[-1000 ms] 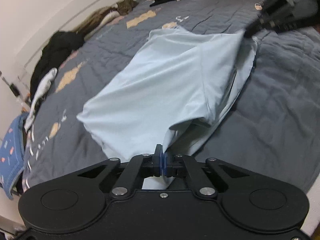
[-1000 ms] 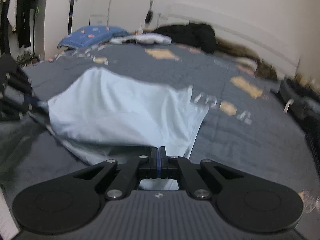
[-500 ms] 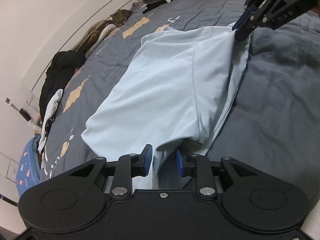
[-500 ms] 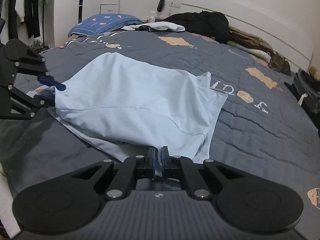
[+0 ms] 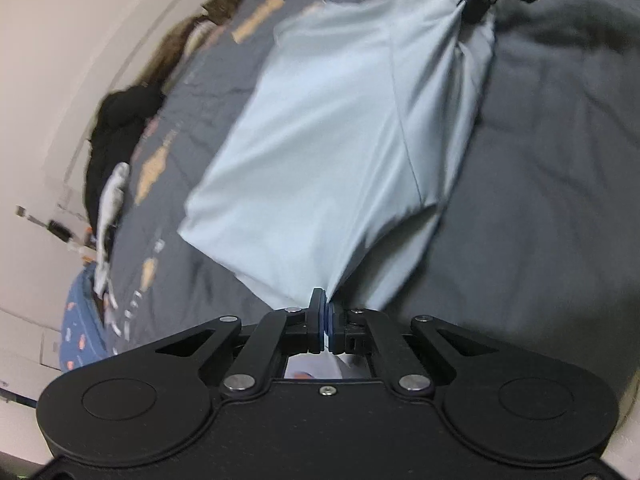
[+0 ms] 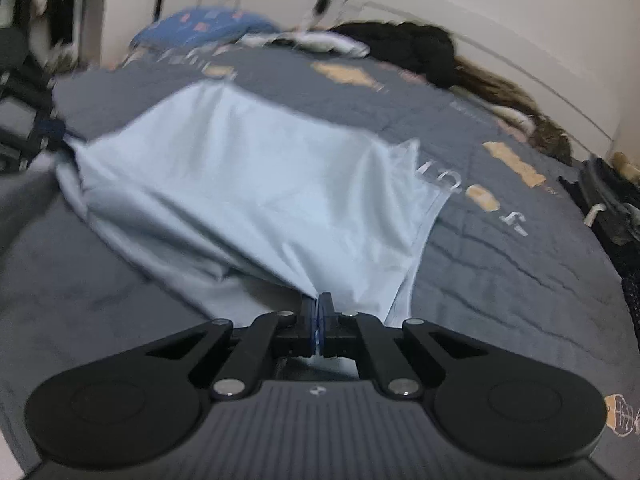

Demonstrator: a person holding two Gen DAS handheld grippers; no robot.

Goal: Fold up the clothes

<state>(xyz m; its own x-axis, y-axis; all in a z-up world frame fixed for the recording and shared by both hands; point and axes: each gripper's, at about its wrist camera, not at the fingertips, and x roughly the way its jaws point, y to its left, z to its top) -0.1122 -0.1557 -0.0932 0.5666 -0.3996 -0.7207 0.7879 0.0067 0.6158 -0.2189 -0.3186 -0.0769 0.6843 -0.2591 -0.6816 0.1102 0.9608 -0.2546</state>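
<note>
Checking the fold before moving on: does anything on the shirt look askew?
Yes. The shirt has an under layer sticking out unevenly past the top layer along its near edge. Both claws, left and right, pinch it.

Home bedroom: quilted bed (image 6: 500,248), pillow (image 6: 200,28).

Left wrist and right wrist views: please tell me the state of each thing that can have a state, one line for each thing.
left gripper: shut on the light blue garment.
right gripper: shut on the light blue garment.
light blue garment: pinched at two edges, stretched between the grippers, partly resting on the bed.
grey quilt: spread on the bed, wrinkled.
black clothing: piled loosely, unfolded.
</note>
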